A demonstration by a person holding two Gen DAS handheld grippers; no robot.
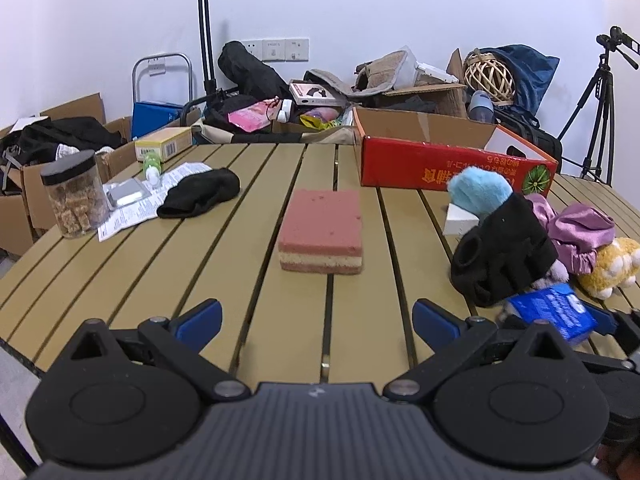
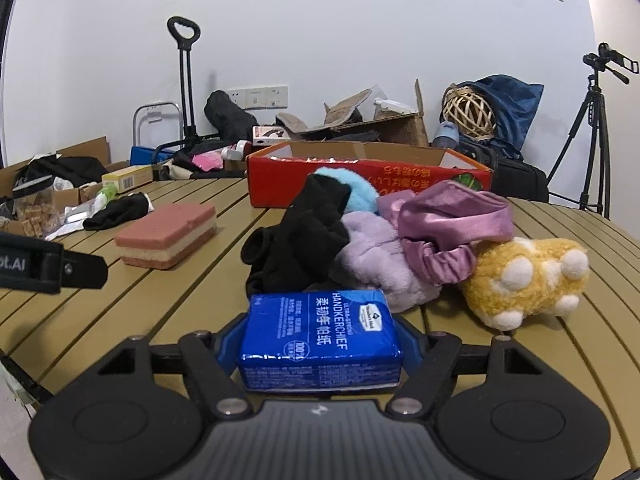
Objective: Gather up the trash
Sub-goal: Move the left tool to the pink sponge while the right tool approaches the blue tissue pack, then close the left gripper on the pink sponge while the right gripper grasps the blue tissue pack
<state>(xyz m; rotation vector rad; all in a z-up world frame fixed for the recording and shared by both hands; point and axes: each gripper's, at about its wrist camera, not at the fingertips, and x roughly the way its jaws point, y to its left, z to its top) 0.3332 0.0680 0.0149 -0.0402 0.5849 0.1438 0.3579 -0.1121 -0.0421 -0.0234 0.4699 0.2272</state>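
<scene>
My right gripper (image 2: pixel 320 340) is shut on a blue handkerchief tissue pack (image 2: pixel 320 336), held low over the slatted table (image 2: pixel 140 320); the pack also shows in the left wrist view (image 1: pixel 554 314). My left gripper (image 1: pixel 318 320) is open and empty, above the table's near edge, facing a pink layered sponge (image 1: pixel 322 232). A red cardboard box (image 1: pixel 452 160) with its top open stands at the table's far side, also in the right wrist view (image 2: pixel 368 180). Papers and a foil pack (image 1: pixel 128 196) lie at the left.
A black sock (image 1: pixel 200 198), a black-lidded jar (image 1: pixel 74 196) and a small green bottle (image 1: pixel 152 166) sit left. A pile of black cloth (image 2: pixel 296 240), purple fabrics (image 2: pixel 440 224) and a yellow plush toy (image 2: pixel 524 280) lies right. Boxes and a tripod (image 1: pixel 596 108) stand behind.
</scene>
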